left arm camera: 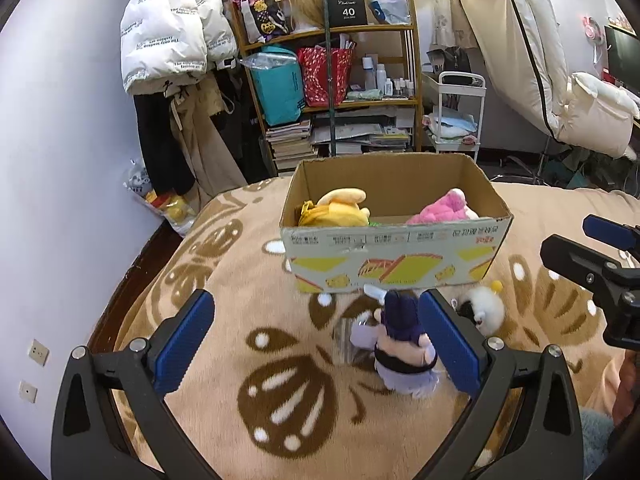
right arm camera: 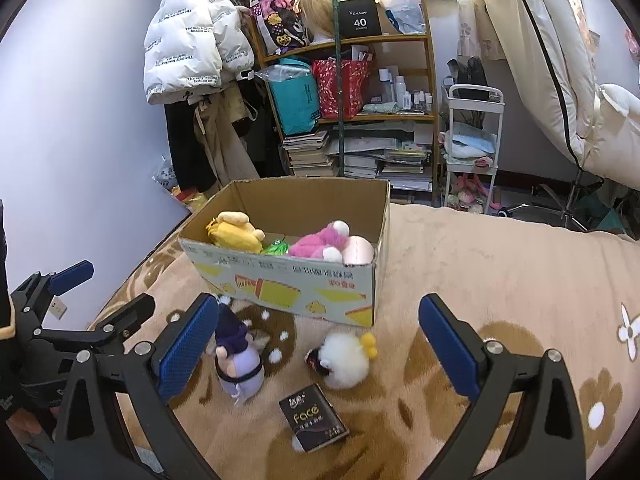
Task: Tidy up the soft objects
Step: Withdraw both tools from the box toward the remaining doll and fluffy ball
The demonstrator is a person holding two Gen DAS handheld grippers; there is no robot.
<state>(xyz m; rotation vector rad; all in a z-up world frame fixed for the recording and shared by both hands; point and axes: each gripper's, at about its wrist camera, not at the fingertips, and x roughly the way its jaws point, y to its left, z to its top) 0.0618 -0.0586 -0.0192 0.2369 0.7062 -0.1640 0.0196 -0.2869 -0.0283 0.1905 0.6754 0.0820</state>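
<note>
Both the left gripper and the right gripper are gaping wide, gripping nothing. On the blanket, a purple plush and white plush are lying before the cardboard box, which is holding yellow and pink toys.

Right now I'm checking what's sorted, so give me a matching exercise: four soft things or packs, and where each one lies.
Things:
1. yellow plush
2. pink plush
3. purple doll
4. black tissue pack

Places:
A. in the cardboard box, right part
B. on the blanket, nearest the camera in the right wrist view
C. in the cardboard box, left part
D. on the blanket, beside the white fluffy toy

Pairs: 1-C, 2-A, 3-D, 4-B
</note>
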